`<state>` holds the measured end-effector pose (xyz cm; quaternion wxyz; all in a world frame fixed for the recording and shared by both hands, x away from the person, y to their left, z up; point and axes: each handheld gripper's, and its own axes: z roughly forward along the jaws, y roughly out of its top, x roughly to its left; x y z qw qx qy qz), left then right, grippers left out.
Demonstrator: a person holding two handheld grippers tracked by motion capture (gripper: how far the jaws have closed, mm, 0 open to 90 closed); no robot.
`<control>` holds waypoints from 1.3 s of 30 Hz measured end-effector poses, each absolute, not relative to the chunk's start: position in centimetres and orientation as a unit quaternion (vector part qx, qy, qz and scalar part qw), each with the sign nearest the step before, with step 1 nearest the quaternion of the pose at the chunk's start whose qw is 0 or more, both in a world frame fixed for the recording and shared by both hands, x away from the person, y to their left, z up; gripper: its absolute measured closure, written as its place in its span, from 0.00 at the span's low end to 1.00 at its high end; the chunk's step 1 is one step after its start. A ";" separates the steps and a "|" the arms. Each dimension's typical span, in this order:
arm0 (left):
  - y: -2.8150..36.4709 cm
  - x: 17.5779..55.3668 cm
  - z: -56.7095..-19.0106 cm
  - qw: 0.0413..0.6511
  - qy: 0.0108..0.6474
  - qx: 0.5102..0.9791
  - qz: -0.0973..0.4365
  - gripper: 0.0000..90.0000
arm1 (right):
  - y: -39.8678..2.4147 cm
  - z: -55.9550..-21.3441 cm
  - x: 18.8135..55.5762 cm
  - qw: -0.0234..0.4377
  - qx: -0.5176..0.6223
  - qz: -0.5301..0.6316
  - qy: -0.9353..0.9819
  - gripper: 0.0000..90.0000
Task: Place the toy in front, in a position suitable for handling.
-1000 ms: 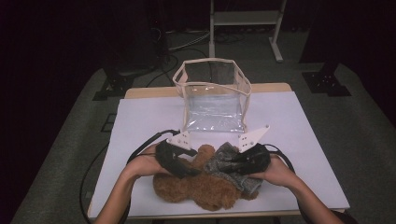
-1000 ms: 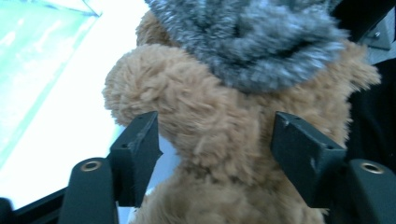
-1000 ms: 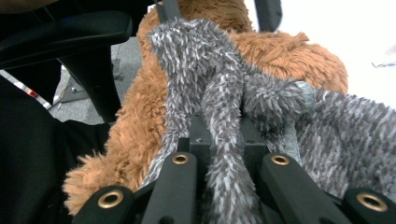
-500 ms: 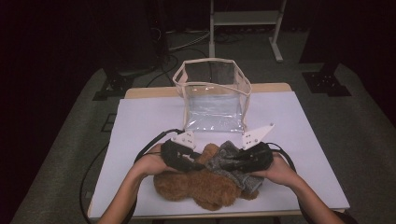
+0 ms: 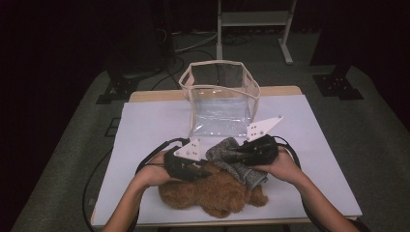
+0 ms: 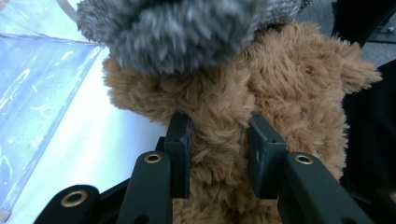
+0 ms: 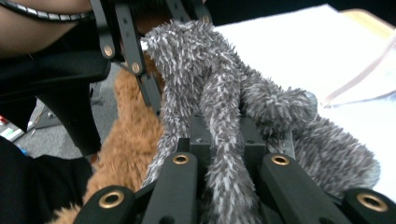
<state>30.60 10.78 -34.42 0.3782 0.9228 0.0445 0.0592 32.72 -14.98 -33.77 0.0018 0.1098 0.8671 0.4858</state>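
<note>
A brown teddy bear (image 5: 217, 195) lies at the table's front edge with a grey fuzzy plush (image 5: 225, 147) on top of it. My left gripper (image 5: 196, 170) has just been closing, and its jaws now pinch the bear's brown fur (image 6: 219, 140). The grey plush (image 6: 187, 28) hangs just above that grip. My right gripper (image 5: 231, 157) is shut on a limb of the grey plush (image 7: 224, 107), holding it slightly raised over the bear (image 7: 130, 140). The left gripper's black linkage (image 7: 123, 44) stands close at the upper left of the right gripper view.
A clear plastic bag with pale trim (image 5: 220, 92) stands open-topped at the middle back of the white table cover (image 5: 145, 130). Its wall (image 6: 32, 84) is near the left gripper. Cables loop beside both hands. A metal stand (image 5: 251, 19) is on the floor beyond.
The left jaws closed onto the brown bear. The right hand has lifted a little, raising the grey plush off the bear.
</note>
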 end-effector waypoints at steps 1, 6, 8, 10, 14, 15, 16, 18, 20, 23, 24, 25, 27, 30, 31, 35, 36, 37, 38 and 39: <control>10.8 30.6 -34.4 0.379 0.045 0.923 0.059 0.72 | -15.0 -34.1 32.8 -0.001 0.111 0.482 0.869 0.89; 10.8 30.7 -34.1 0.391 0.039 0.918 0.056 0.72 | -16.1 -36.3 33.3 -0.009 0.139 0.454 0.880 0.89; 10.6 30.6 -33.8 0.402 0.031 0.914 0.039 0.74 | -16.5 -36.4 33.4 0.001 0.147 0.445 0.883 0.89; 10.2 30.5 -33.8 0.383 0.027 0.922 0.046 0.73 | -16.6 -36.1 33.5 0.002 0.147 0.449 0.881 0.89; 10.4 30.8 -34.3 0.374 0.036 0.926 0.046 0.71 | -16.3 -35.3 33.4 0.001 0.138 0.456 0.879 0.89; 10.6 30.8 -34.4 0.373 0.040 0.926 0.047 0.71 | -16.3 -35.3 33.3 -0.001 0.138 0.458 0.878 0.89; 10.8 30.8 -34.5 0.368 0.040 0.928 0.050 0.70 | -16.2 -35.2 33.2 -0.006 0.138 0.461 0.876 0.89; 11.1 30.7 -34.7 0.362 0.045 0.930 0.051 0.68 | -16.1 -35.3 33.1 -0.016 0.129 0.469 0.874 0.89; 11.4 30.7 -34.8 0.361 0.046 0.930 0.054 0.67 | -16.0 -35.4 32.9 -0.020 0.125 0.464 0.877 0.89; 11.7 30.3 -34.6 0.358 0.041 0.931 0.061 0.63 | -16.3 -36.3 33.0 -0.025 0.135 0.452 0.882 0.89; 11.8 30.1 -34.6 0.365 0.039 0.928 0.060 0.61 | -16.6 -36.5 33.0 -0.023 0.138 0.446 0.884 0.89; 11.9 29.8 -34.6 0.370 0.034 0.926 0.058 0.58 | -16.9 -36.8 33.1 -0.023 0.145 0.444 0.884 0.89; 11.7 29.4 -34.6 0.373 0.027 0.926 0.060 0.51 | -17.9 -37.3 33.3 -0.024 0.159 0.444 0.882 0.89; 10.8 28.8 -34.8 0.369 0.011 0.928 0.059 0.41 | -19.2 -37.6 33.3 -0.023 0.172 0.445 0.878 0.89; 10.4 28.7 -34.9 0.363 0.006 0.930 0.060 0.40 | -19.5 -37.5 33.2 -0.024 0.173 0.447 0.877 0.89; 9.3 28.9 -35.7 0.333 0.004 0.940 0.078 0.42 | -20.0 -37.1 32.3 -0.024 0.163 0.449 0.878 0.89; 9.3 29.1 -35.7 0.332 0.005 0.940 0.082 0.43 | -20.1 -37.0 32.1 -0.025 0.160 0.452 0.877 0.89; 9.2 29.3 -35.7 0.330 0.007 0.940 0.087 0.44 | -20.2 -36.8 31.9 -0.027 0.157 0.455 0.876 0.89; 9.1 29.5 -35.7 0.329 0.009 0.940 0.093 0.45 | -20.3 -36.7 31.7 -0.029 0.153 0.458 0.875 0.89; 9.1 29.8 -35.7 0.331 0.014 0.939 0.094 0.46 | -20.3 -36.6 31.5 -0.030 0.148 0.462 0.874 0.89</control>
